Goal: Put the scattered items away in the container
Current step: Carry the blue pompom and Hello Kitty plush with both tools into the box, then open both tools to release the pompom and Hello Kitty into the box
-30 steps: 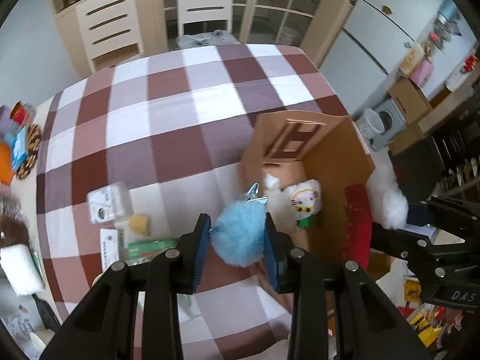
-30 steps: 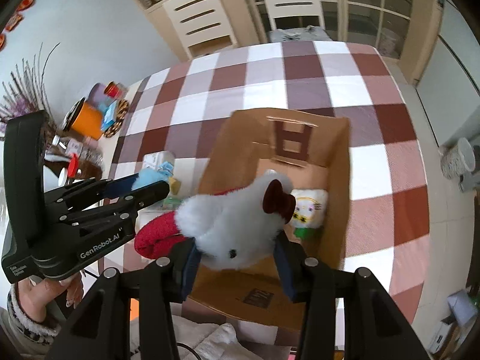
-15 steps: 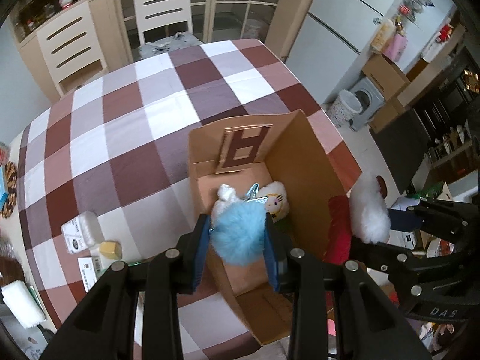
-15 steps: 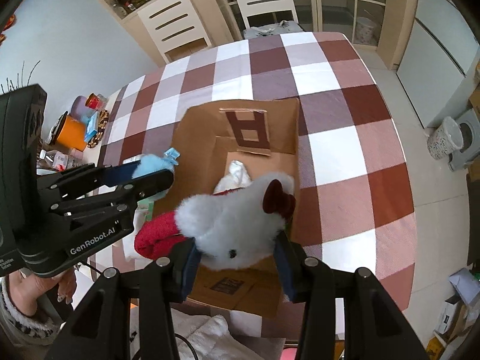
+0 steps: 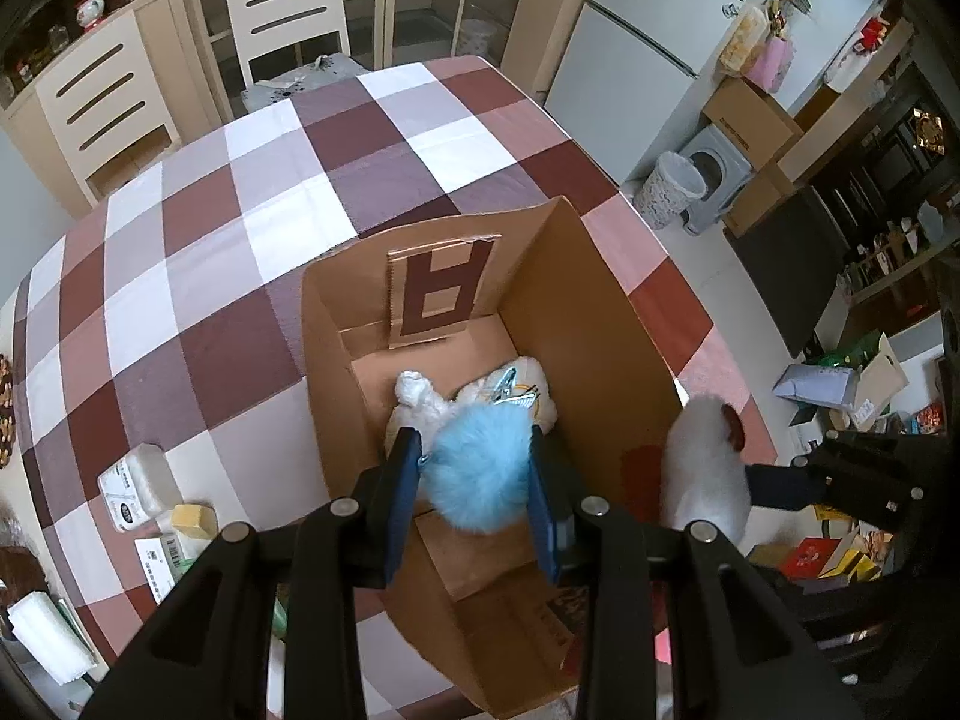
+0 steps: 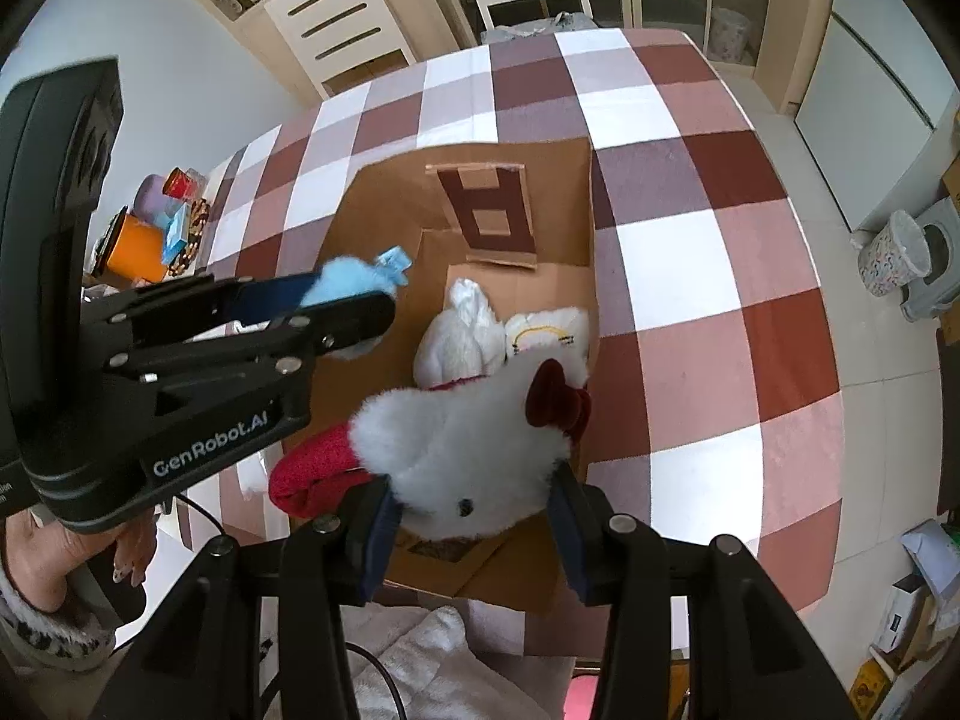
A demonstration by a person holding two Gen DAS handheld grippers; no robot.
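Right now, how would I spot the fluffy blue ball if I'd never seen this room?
Find the checked tablecloth and the open cardboard box standing on it, marked with a big letter A. Over the box's opening, the left gripper has its jaws squeezed on the fluffy blue ball. It is the only blue toy, round, with a metal clip; the plush toys near it are white.

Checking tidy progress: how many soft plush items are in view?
4. A fluffy blue pompom in the left gripper; a white plush with red bow in the right gripper; two white plush toys inside the cardboard box. More may be hidden.
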